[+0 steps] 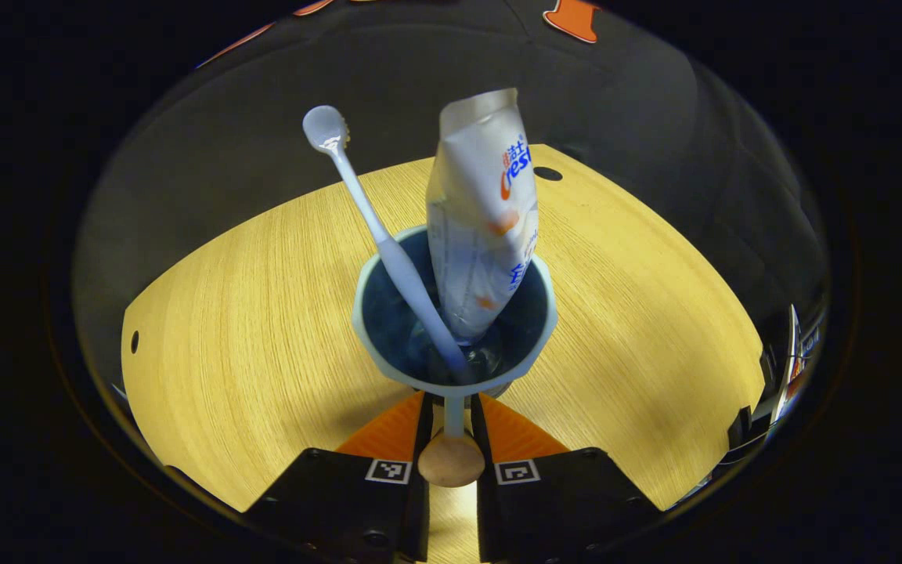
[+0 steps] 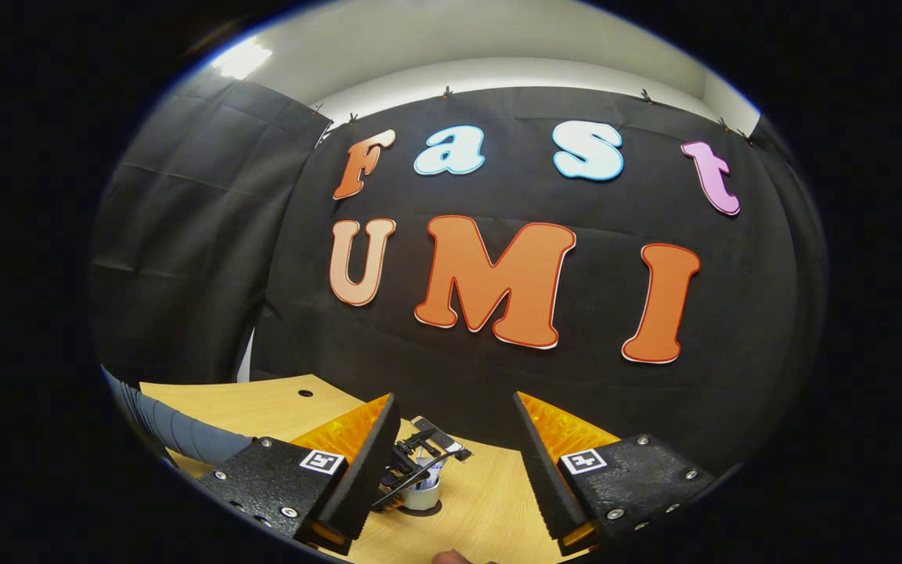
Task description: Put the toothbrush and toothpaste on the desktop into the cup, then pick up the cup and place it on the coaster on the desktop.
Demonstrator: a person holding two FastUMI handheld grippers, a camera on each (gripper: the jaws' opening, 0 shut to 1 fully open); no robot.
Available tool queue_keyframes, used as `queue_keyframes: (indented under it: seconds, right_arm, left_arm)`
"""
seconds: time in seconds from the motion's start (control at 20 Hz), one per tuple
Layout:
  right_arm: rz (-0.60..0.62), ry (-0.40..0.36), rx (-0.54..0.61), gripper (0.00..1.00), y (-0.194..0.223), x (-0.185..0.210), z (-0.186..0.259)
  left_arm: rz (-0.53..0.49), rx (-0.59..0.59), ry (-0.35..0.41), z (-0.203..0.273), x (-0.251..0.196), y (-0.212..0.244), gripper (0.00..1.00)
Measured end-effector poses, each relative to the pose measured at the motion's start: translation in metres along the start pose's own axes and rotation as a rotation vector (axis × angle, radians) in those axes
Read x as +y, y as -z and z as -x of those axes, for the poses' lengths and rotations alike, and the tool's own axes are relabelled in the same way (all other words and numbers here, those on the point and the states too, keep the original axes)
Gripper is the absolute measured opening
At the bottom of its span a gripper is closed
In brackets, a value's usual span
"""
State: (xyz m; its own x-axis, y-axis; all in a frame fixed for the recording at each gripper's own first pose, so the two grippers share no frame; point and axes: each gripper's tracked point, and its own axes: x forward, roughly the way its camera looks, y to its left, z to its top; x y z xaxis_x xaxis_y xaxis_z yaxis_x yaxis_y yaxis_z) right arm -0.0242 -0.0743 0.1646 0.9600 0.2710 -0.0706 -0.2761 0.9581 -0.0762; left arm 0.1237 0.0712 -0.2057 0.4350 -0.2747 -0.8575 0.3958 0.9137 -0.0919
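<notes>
Around the cup (image 1: 454,313), taken as the landmark, the wooden desktop (image 1: 247,313) spreads pale and bare on every side in the left gripper view, with one small dark hole (image 1: 547,173) beyond the cup near the far edge and another hole (image 1: 135,341) well off to its left near the desktop's edge; nothing stands between the cup and the black cloth wall (image 1: 639,117) behind it. Inside the cup stand both the toothbrush (image 1: 377,227) and the toothpaste (image 1: 482,211): the pale toothbrush leans left with its head up and its handle foot near the cup's near wall, while the white tube stands crimped end up, tilted slightly right of the brush, its lower part down in the dark interior. The cup is light-rimmed with a dark inside, and a thin handle ending in a rounded wooden knob (image 1: 451,460) runs from its near side. The left gripper (image 1: 451,427) is closed on that handle, one finger pressing each side just above the knob. In the right gripper view, the right gripper (image 2: 455,439) hangs with its fingers spread wide apart and nothing between them, aimed mostly at the cloth wall; below and beyond them, the cup (image 2: 423,493) appears small on the desktop (image 2: 490,501) with the other gripper (image 2: 412,462) at it, and a grey sleeve (image 2: 177,431) reaches in from the left of the cup.
</notes>
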Motion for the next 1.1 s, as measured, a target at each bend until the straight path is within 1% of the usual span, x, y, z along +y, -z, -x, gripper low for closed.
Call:
queue_keyframes:
  seconds: [0.1,0.2,0.3,0.35,0.45,0.55,0.65,0.75,0.8,0.9,0.95,1.1]
  right_arm:
    - [-0.01,0.0,0.01,0.86,0.005,-0.001,0.001]
    - [-0.015,0.004,0.019,0.86,0.008,-0.003,0.001]
    - [-0.024,0.008,0.024,0.86,0.009,-0.003,0.0]
    - [-0.028,0.009,0.023,0.86,0.01,-0.003,0.0]
    - [-0.032,0.016,0.017,0.86,0.007,-0.002,-0.002]
    - [-0.028,0.022,0.006,0.86,0.004,0.001,-0.003]
    - [-0.024,0.023,0.001,0.86,0.003,0.005,-0.005]
    - [-0.024,0.029,-0.004,0.86,0.001,0.01,-0.009]
    - [-0.027,0.03,-0.007,0.86,0.001,0.012,-0.01]
    - [-0.033,0.035,-0.012,0.84,0.0,0.018,-0.012]
    - [-0.033,0.041,-0.015,0.86,-0.001,0.02,-0.014]
    - [-0.023,0.064,-0.031,0.86,-0.003,0.025,-0.018]
  left_arm:
    - [0.003,0.032,0.001,0.003,0.001,0.001,0.24]
    - [0.002,0.02,-0.002,0.008,0.0,-0.004,0.24]
    - [-0.016,-0.02,-0.007,0.027,-0.004,-0.015,0.27]
    - [-0.026,-0.044,-0.011,0.036,-0.004,-0.021,0.31]
    - [-0.041,-0.083,-0.024,0.057,-0.002,-0.029,0.65]
    - [-0.044,-0.118,-0.053,0.075,0.003,-0.03,0.84]
    - [-0.043,-0.158,-0.072,0.092,0.006,-0.037,0.88]
    - [-0.026,-0.223,-0.087,0.109,0.012,-0.036,0.99]
    - [-0.02,-0.261,-0.103,0.12,0.016,-0.039,1.0]
    - [-0.013,-0.335,-0.152,0.15,0.028,-0.045,1.0]
    - [-0.01,-0.378,-0.178,0.166,0.035,-0.048,1.0]
    - [0.016,-0.505,-0.276,0.211,0.057,-0.054,1.0]
